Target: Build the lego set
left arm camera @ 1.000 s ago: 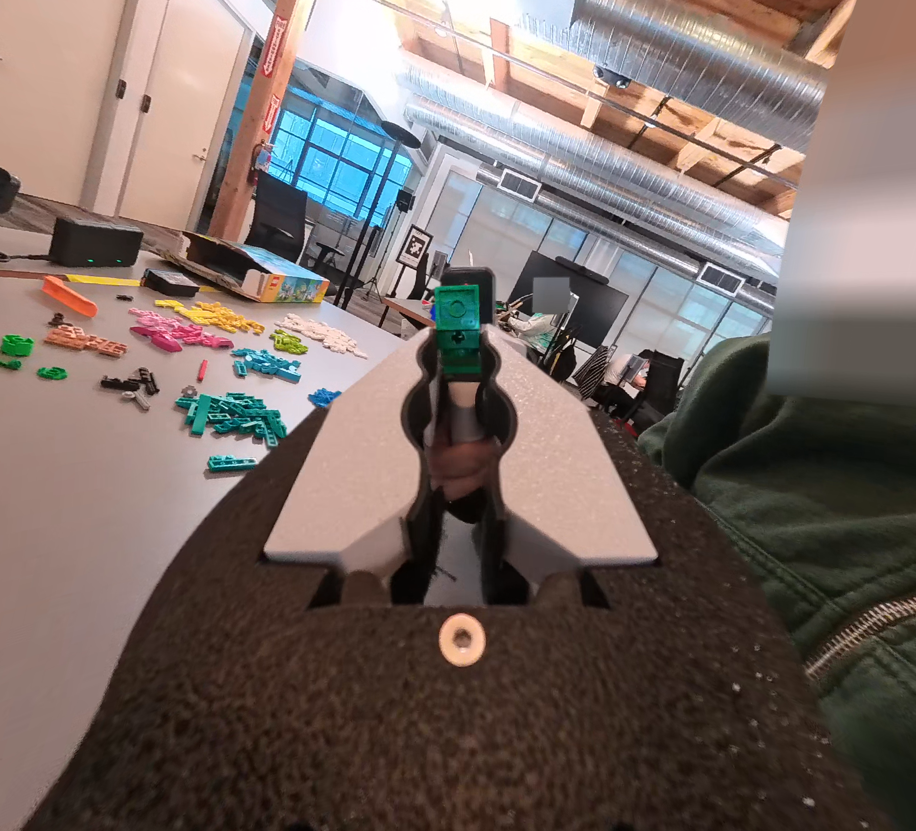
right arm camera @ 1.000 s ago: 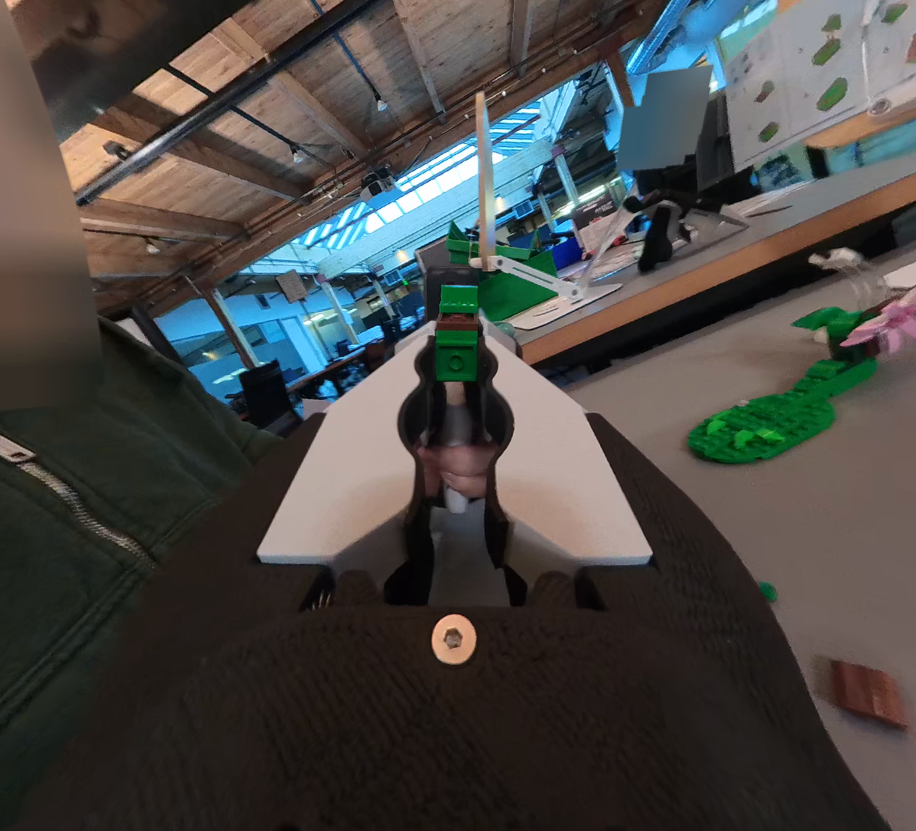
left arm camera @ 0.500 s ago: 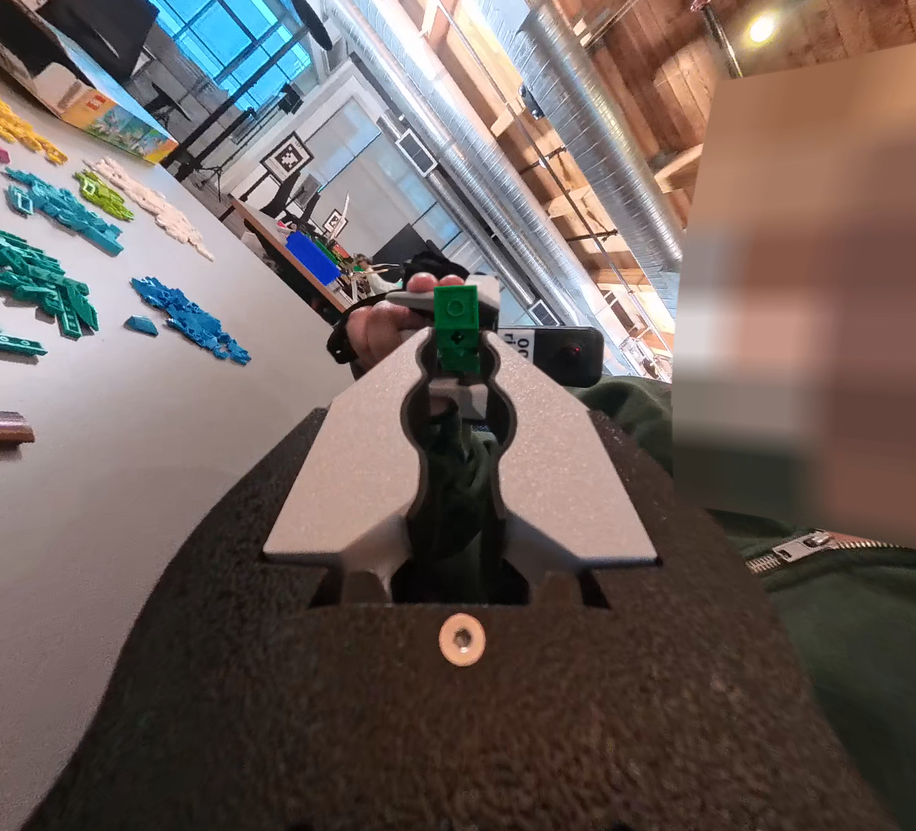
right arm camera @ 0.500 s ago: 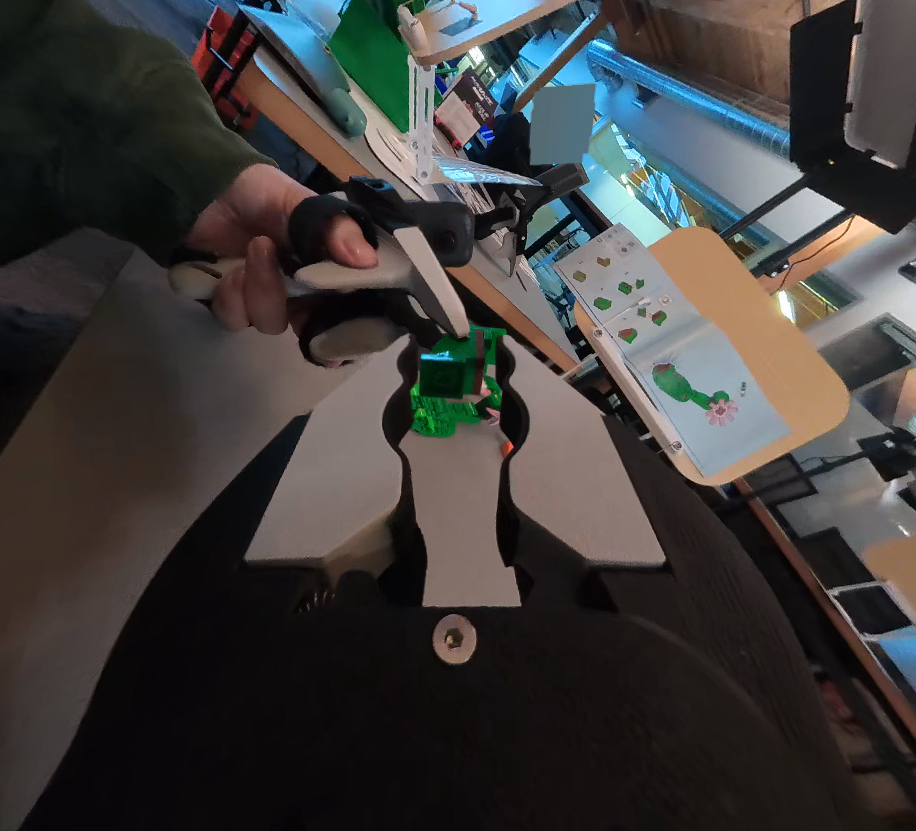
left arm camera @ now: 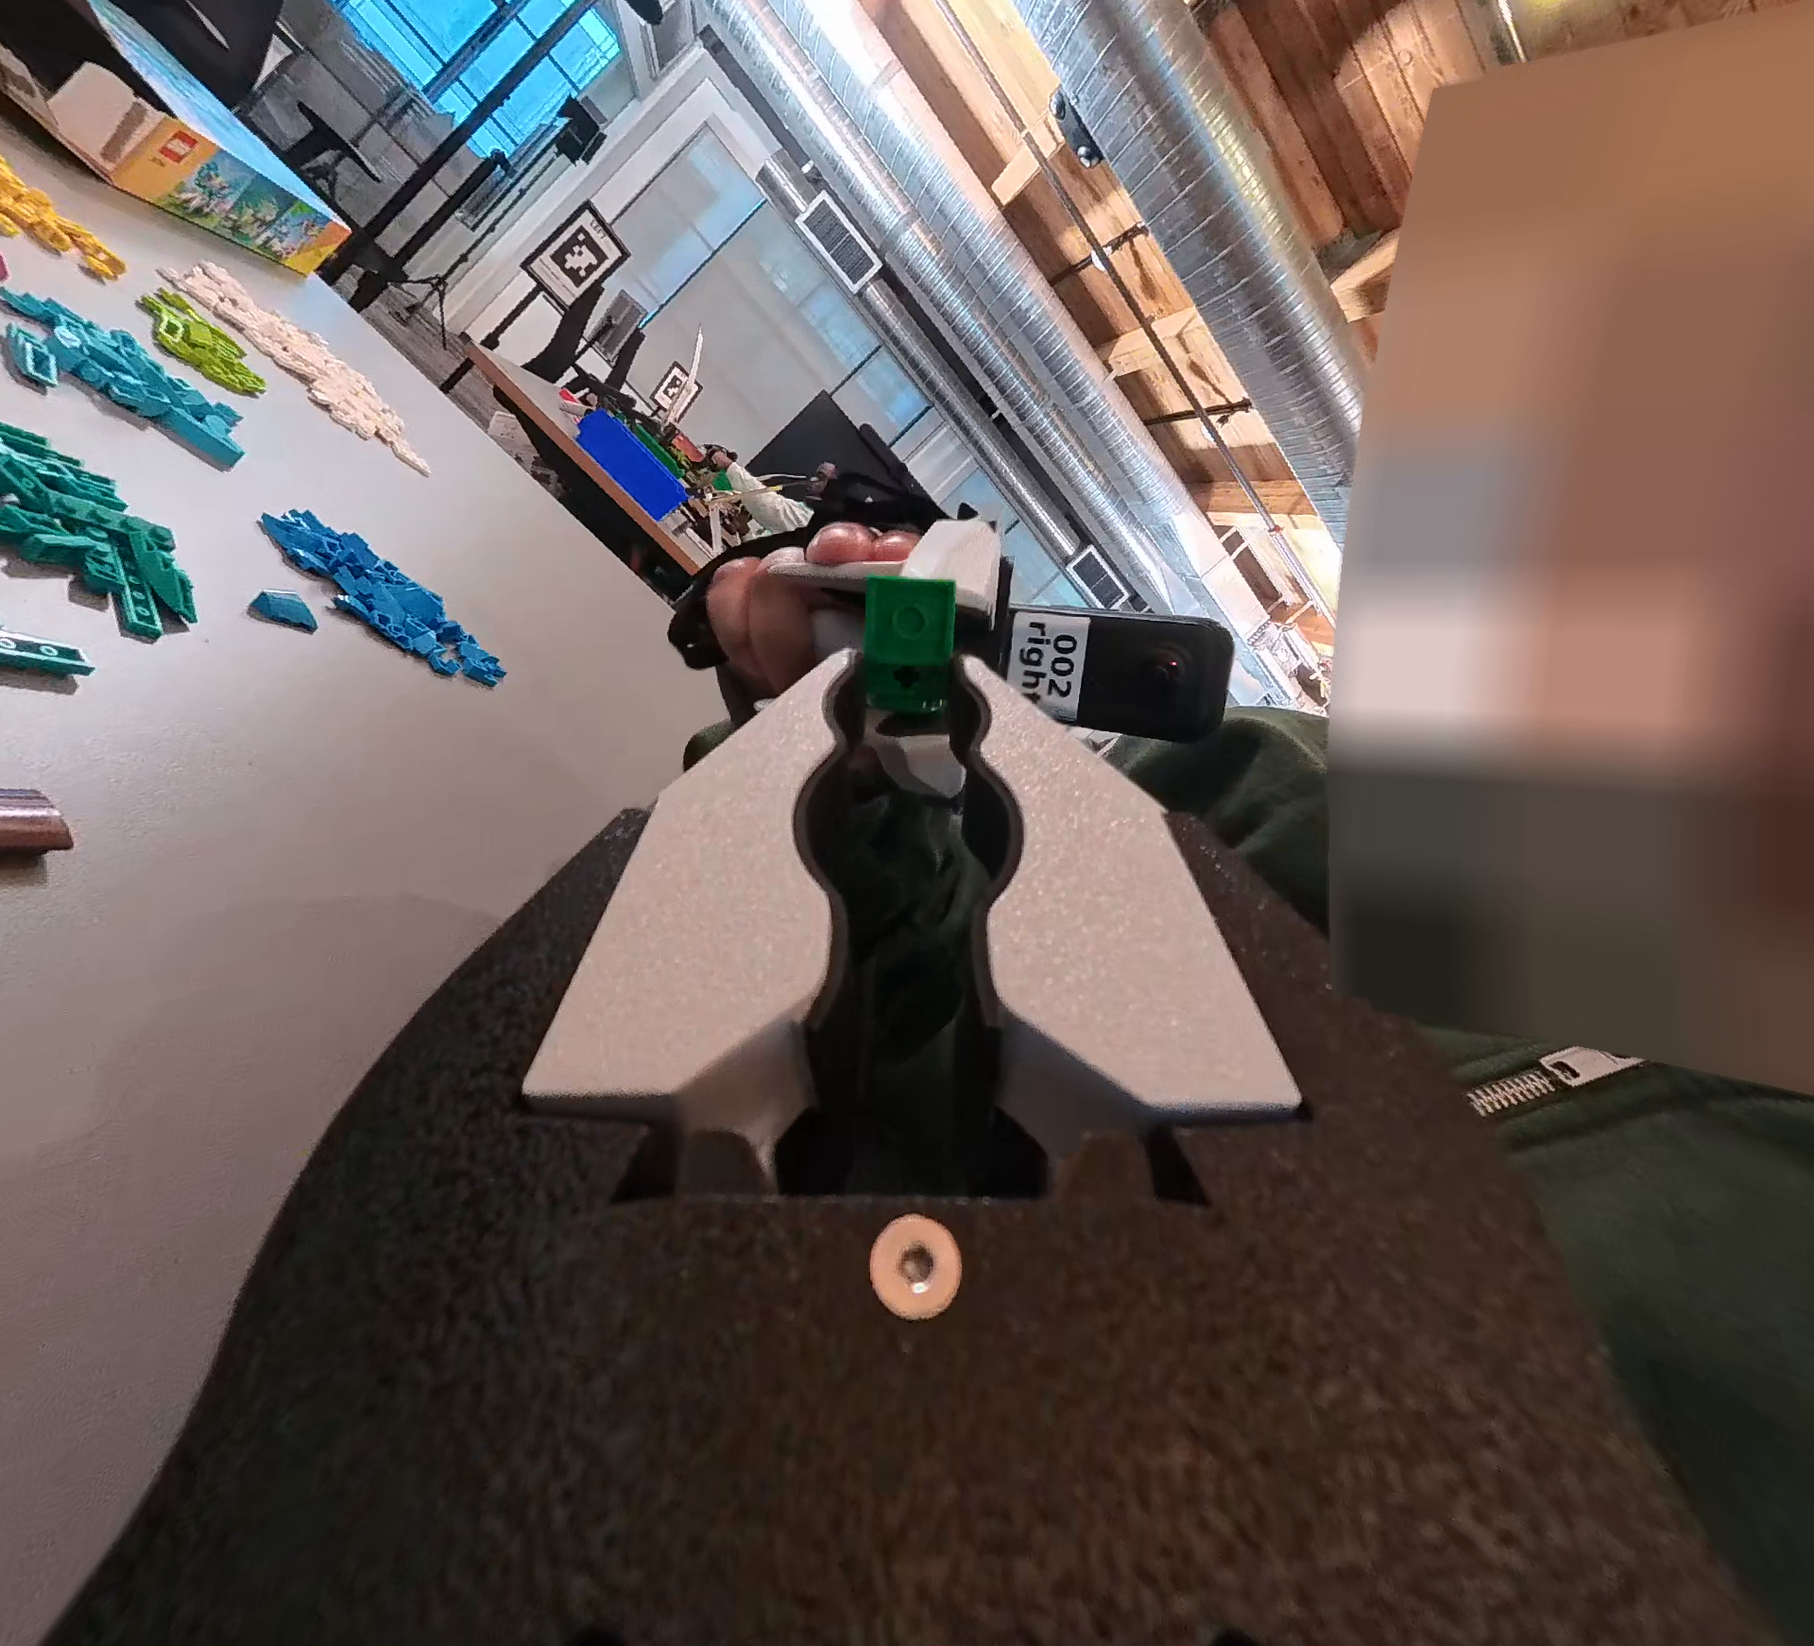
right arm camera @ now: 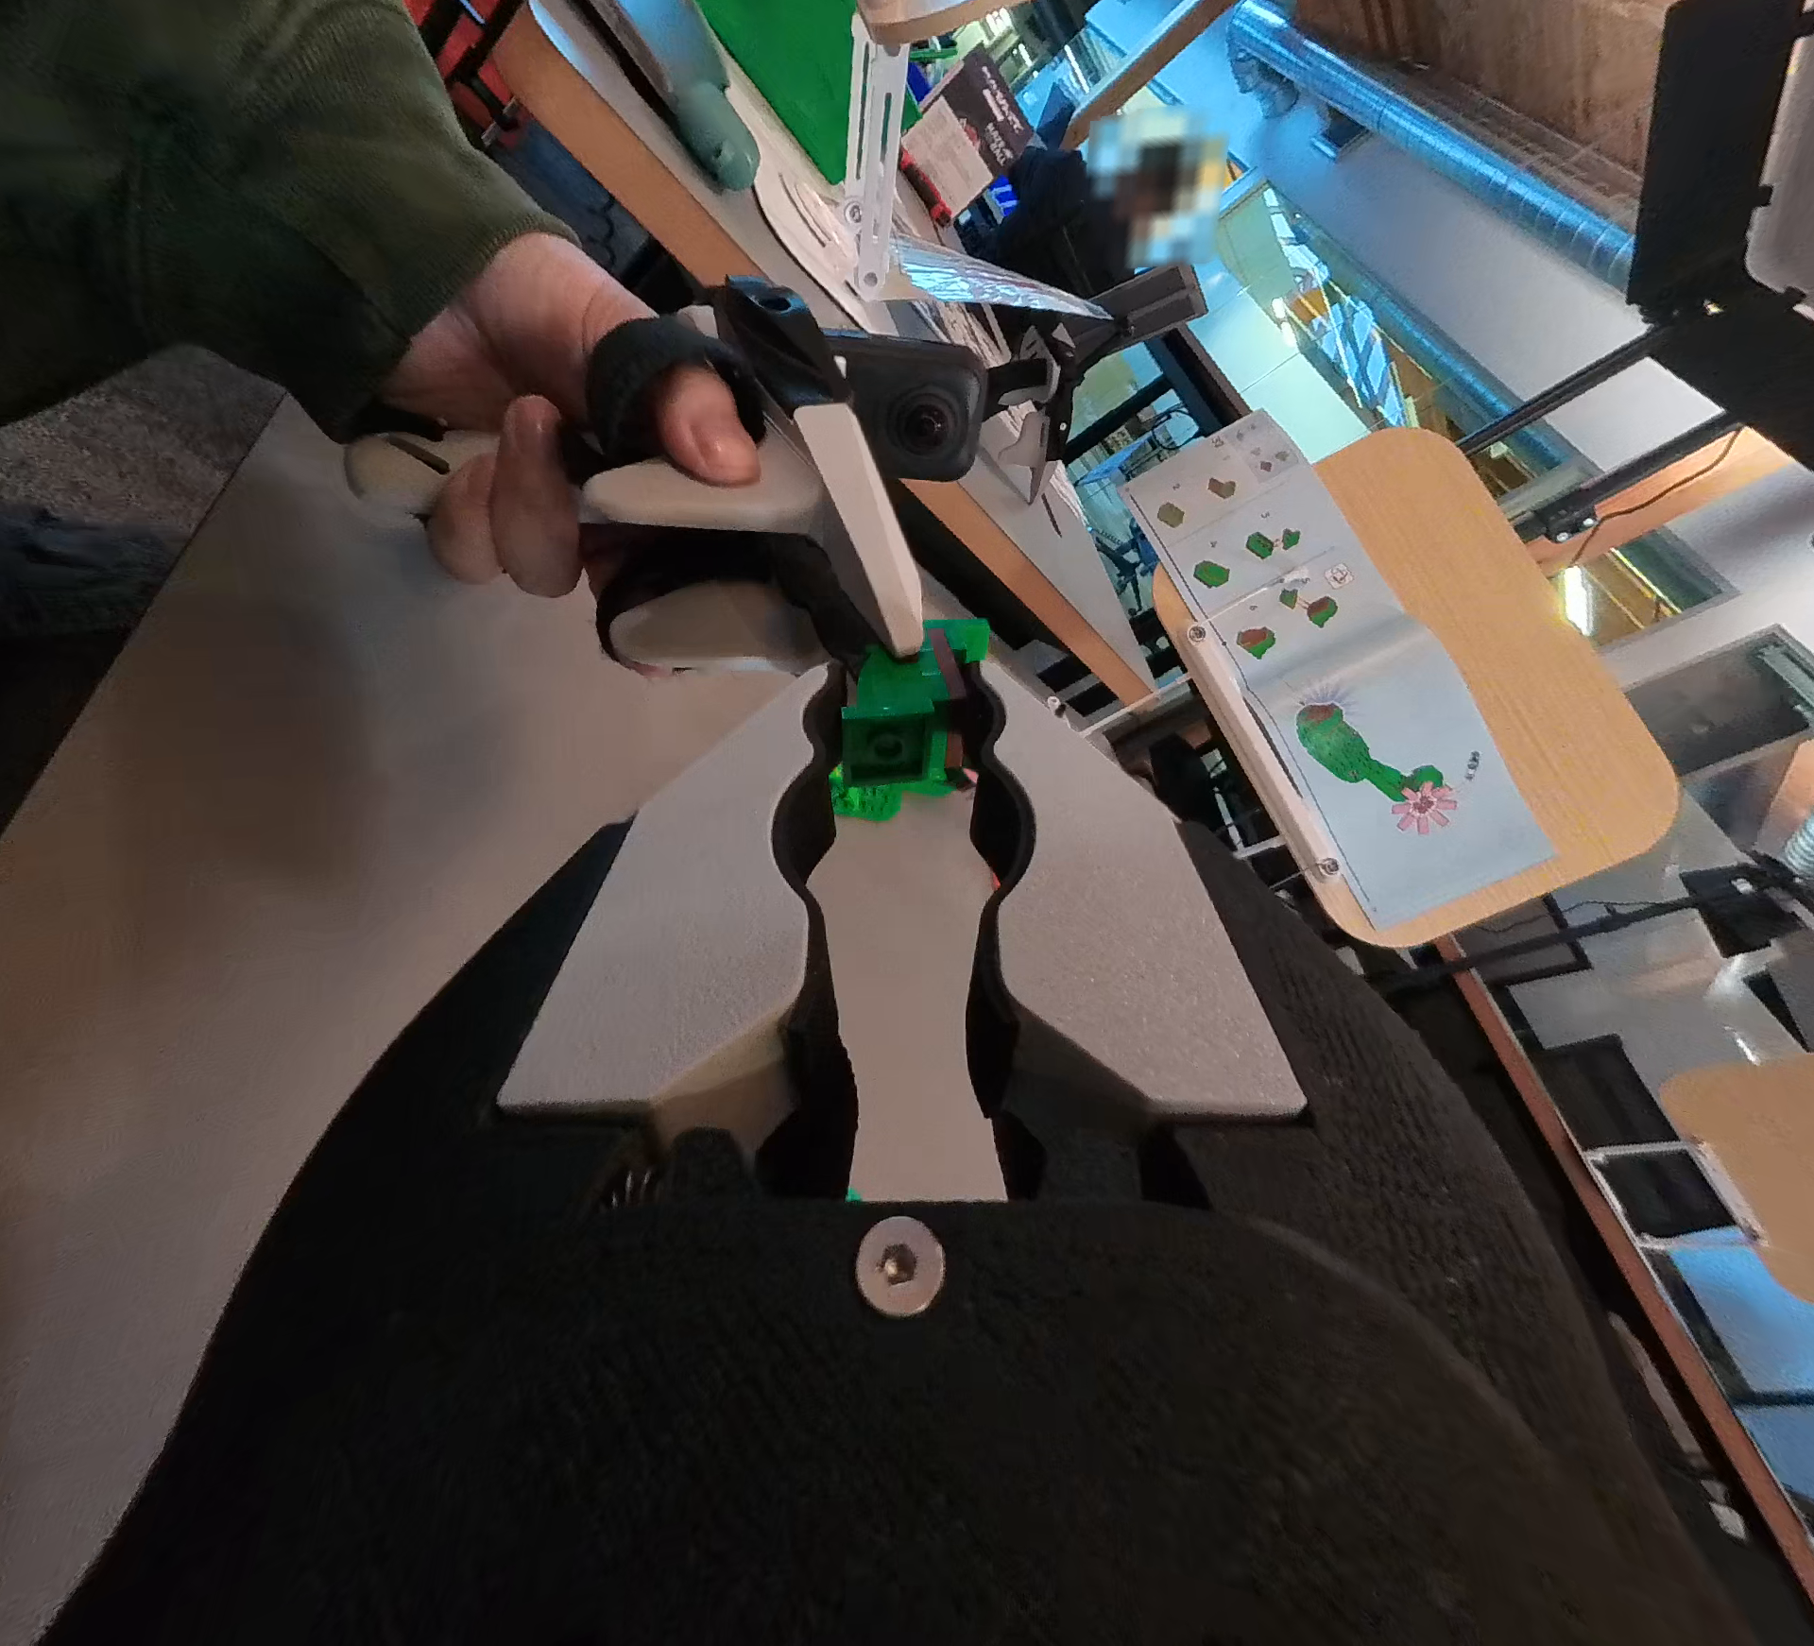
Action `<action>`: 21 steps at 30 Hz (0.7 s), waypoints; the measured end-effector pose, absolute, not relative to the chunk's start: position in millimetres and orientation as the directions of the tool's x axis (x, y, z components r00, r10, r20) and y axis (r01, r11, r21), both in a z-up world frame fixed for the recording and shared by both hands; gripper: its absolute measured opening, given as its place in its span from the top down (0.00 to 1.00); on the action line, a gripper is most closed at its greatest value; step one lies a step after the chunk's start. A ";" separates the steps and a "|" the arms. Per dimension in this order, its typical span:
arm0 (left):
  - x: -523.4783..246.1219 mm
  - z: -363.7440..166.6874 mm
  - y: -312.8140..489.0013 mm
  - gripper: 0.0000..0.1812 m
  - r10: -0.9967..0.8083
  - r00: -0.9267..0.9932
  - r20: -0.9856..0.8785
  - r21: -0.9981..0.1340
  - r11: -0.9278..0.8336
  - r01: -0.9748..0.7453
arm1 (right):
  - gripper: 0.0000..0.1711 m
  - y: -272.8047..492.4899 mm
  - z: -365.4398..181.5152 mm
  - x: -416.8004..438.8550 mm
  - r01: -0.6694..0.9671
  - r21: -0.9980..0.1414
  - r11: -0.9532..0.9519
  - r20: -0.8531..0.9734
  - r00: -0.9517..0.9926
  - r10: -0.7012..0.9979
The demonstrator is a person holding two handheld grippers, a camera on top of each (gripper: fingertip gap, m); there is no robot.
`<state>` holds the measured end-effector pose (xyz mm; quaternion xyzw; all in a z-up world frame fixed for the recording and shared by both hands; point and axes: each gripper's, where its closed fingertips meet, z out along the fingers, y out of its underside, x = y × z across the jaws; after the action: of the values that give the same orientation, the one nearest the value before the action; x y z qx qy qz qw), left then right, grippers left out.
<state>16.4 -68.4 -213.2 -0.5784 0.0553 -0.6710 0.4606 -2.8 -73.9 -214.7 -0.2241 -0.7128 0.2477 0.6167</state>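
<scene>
Between the left gripper's [left arm camera: 908, 671] narrow grey fingers sits a small green square plastic brick [left arm camera: 909, 639], nipped by its sides, above the grey table [left arm camera: 294, 814] with its sorted piles. It is light, rigid and slick, so likely to twist. Right wrist view: right gripper [right arm camera: 908, 730] clamps a green-and-brown brick assembly [right arm camera: 898, 730], probably easy to snap apart; the left gripper's tip touches its top.

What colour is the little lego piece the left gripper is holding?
Green. The lego piece sits pinched at the left gripper tips, clearest in the left wrist view.
</scene>
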 end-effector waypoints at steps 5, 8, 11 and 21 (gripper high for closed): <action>15.5 -214.9 -67.5 0.93 -0.680 0.100 0.727 -0.608 -0.568 0.555 | 0.87 -73.5 -216.5 -3.4 0.011 -0.654 0.757 0.748 -0.141 0.648; 11.0 -217.0 -63.5 0.93 -0.679 0.133 0.722 -0.617 -0.544 0.569 | 0.86 -70.5 -219.7 -6.1 -0.004 -0.674 0.739 0.733 -0.125 0.668; -9.9 -220.8 -53.0 0.93 -0.676 0.293 0.676 -0.686 -0.431 0.587 | 0.78 -54.2 -220.7 -8.7 -0.022 -0.704 0.710 0.710 -0.034 0.703; -86.8 -217.2 -54.9 0.93 -0.345 0.936 -0.073 -0.931 0.361 0.060 | 0.78 11.2 -224.5 -4.3 -0.077 -0.881 0.468 0.439 0.238 0.866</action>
<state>-86.8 -54.9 -217.2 -0.5515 0.1290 -0.1244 0.8147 -4.3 11.2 -224.5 -0.3849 -0.5127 0.3436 0.6862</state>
